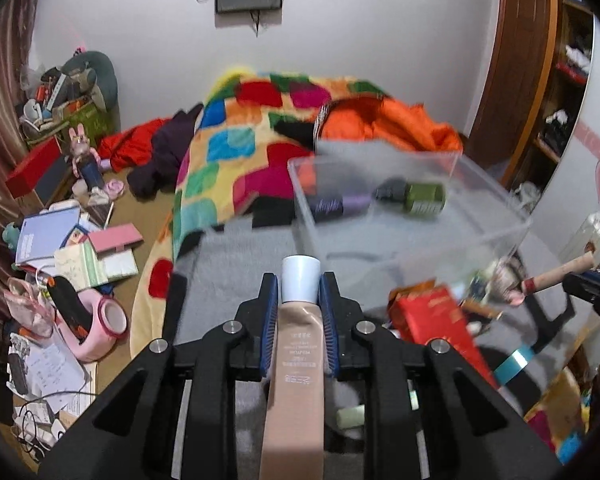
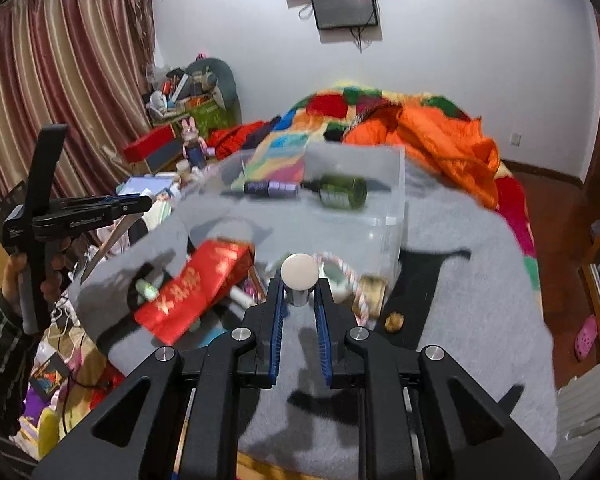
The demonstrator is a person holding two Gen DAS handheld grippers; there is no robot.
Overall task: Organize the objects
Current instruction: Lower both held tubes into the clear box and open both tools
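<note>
My left gripper (image 1: 299, 280) is shut on a beige tube with a white cap (image 1: 296, 364), held above the grey blanket (image 1: 236, 248). My right gripper (image 2: 299, 284) is shut on a slim pinkish tube with a silver collar and round cream end (image 2: 299, 276); it shows from the side in the left wrist view (image 1: 556, 274). A clear plastic bin (image 1: 480, 200) stands ahead on the blanket, holding a purple bottle (image 1: 340, 205) and a green bottle (image 1: 420, 197); the bin also shows in the right wrist view (image 2: 396, 184). The left gripper appears at the left of the right wrist view (image 2: 140, 203).
A red box (image 2: 196, 292) and small cosmetics (image 2: 340, 276) lie in a pile before the bin. A patchwork quilt (image 1: 228, 148) and orange jacket (image 1: 400, 124) lie behind. Books and clutter (image 1: 72, 240) cover the floor at left; a wardrobe (image 1: 520, 60) stands right.
</note>
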